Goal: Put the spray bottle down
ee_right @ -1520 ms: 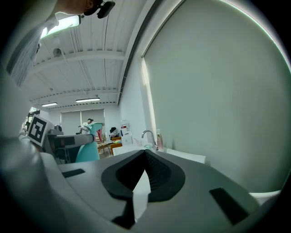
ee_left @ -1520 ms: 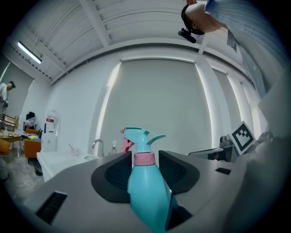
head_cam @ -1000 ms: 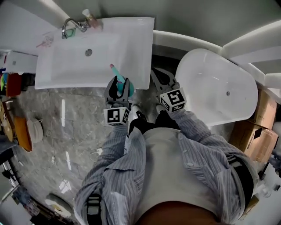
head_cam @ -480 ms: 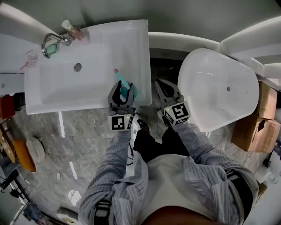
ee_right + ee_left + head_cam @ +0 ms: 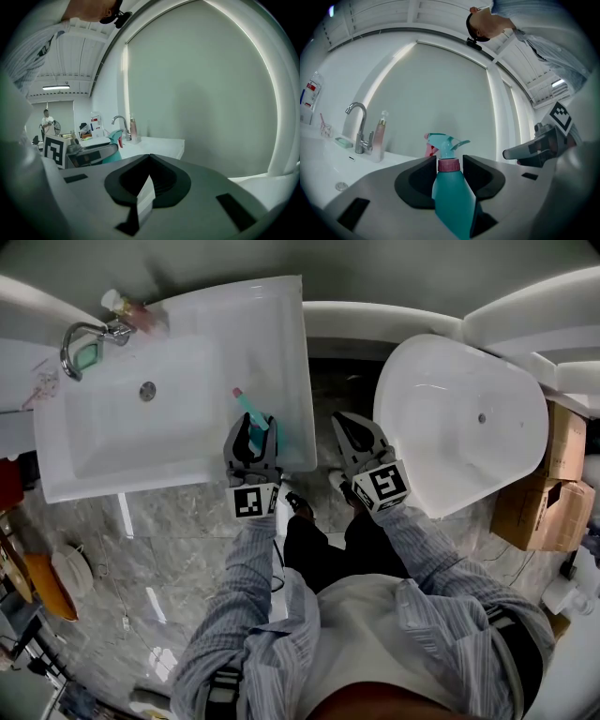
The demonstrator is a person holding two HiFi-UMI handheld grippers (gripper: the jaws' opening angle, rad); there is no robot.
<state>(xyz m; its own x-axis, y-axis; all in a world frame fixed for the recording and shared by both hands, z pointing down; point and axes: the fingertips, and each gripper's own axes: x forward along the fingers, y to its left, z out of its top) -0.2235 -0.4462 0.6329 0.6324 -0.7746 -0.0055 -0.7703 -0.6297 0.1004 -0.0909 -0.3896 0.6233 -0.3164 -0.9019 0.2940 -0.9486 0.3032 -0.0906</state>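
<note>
A teal spray bottle (image 5: 279, 434) with a pink collar and nozzle stands upright between the jaws of my left gripper (image 5: 253, 424), over the right part of the white sink (image 5: 187, 310). In the left gripper view the bottle (image 5: 452, 197) fills the gap of the gripper (image 5: 449, 165), whose jaws are closing on its body. My right gripper (image 5: 352, 424) hangs shut between sink and bathtub, holding nothing; its tips (image 5: 149, 157) meet, with a white strip in the hollow behind them. The right gripper view shows the bottle (image 5: 112, 139) at left.
A chrome faucet (image 5: 80, 337), a green soap (image 5: 86, 355) and a pink dispenser bottle (image 5: 134, 310) sit at the sink's far left. A white bathtub (image 5: 459, 418) lies to the right, with cardboard boxes (image 5: 553, 493) beyond it. Grey marble floor lies below.
Both grippers have come down. The left one carried the spray bottle lower, close over the right side of the sink top.
</note>
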